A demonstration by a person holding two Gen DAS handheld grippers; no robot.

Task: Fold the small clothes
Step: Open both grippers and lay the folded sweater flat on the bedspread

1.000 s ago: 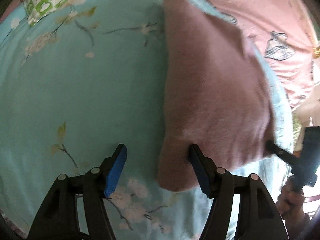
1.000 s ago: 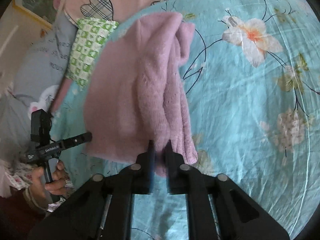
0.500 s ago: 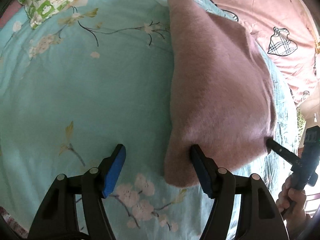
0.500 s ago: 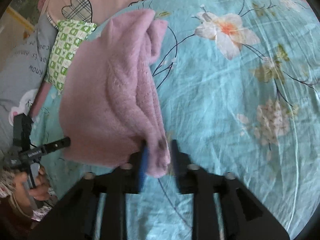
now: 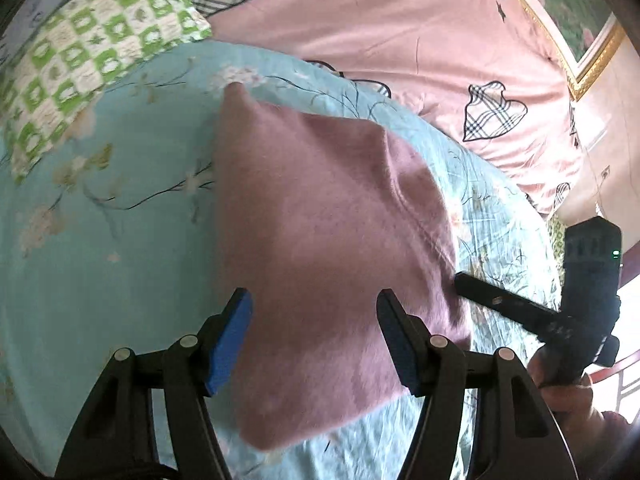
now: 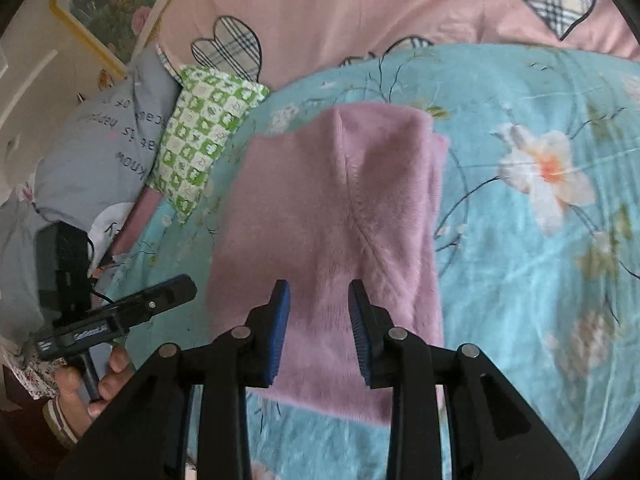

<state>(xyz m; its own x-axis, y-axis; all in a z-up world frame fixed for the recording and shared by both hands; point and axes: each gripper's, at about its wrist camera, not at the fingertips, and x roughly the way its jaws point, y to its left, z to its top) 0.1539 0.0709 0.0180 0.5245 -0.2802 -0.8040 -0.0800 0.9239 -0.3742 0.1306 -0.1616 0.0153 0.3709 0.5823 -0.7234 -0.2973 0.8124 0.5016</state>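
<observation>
Pink garment lies folded and flat on the blue floral bed cover; I judge the fold laid and the step now is clearing off, so I'd lift both tools straight back without snagging the fleece, then press the near edge square. Right tool is partly open over the near edge, holding nothing. Left tool is wide open over the near left corner, also empty.
</observation>
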